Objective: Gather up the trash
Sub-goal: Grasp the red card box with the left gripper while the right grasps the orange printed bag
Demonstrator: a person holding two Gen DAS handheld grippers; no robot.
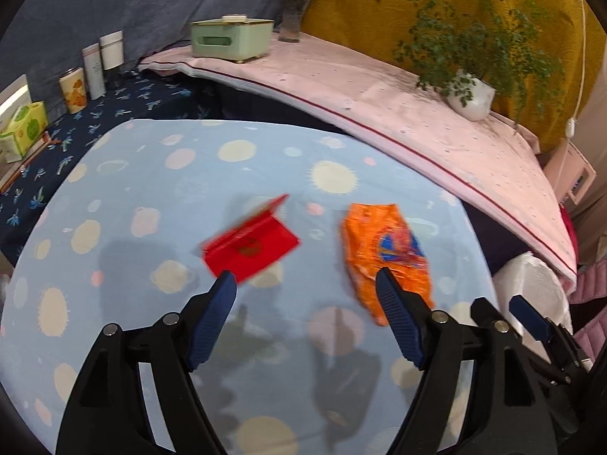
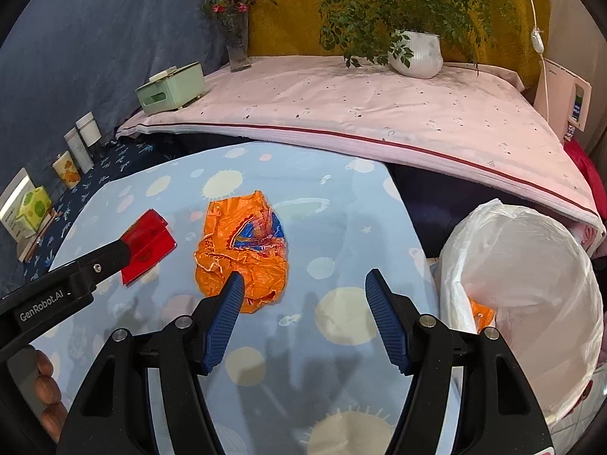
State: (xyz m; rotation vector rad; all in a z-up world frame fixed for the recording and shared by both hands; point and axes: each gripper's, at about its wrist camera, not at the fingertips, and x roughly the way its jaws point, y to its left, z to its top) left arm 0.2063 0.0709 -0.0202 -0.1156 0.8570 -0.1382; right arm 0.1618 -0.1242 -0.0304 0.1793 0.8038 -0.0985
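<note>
A crumpled orange wrapper [image 2: 242,254] lies on the round table's light blue spotted cloth [image 2: 341,227]. A folded red packet [image 1: 250,250] lies to its left. My left gripper [image 1: 305,276] hovers open above the cloth. Its left tip is over the red packet's near corner, its right tip over the orange wrapper [image 1: 387,250], and nothing is between the pads. My right gripper [image 2: 305,276] is open too, its left tip over the wrapper's near edge. One of the left gripper's fingers [image 2: 110,256] crosses in front of the red packet [image 2: 151,242].
A white-lined trash bin [image 2: 523,284] stands right of the table with an orange scrap [image 2: 481,313] inside. Behind is a pink-covered surface [image 2: 379,106] with a green box [image 2: 170,87], a vase [image 2: 237,41] and a potted plant [image 2: 417,53]. Tins [image 2: 66,170] stand at left.
</note>
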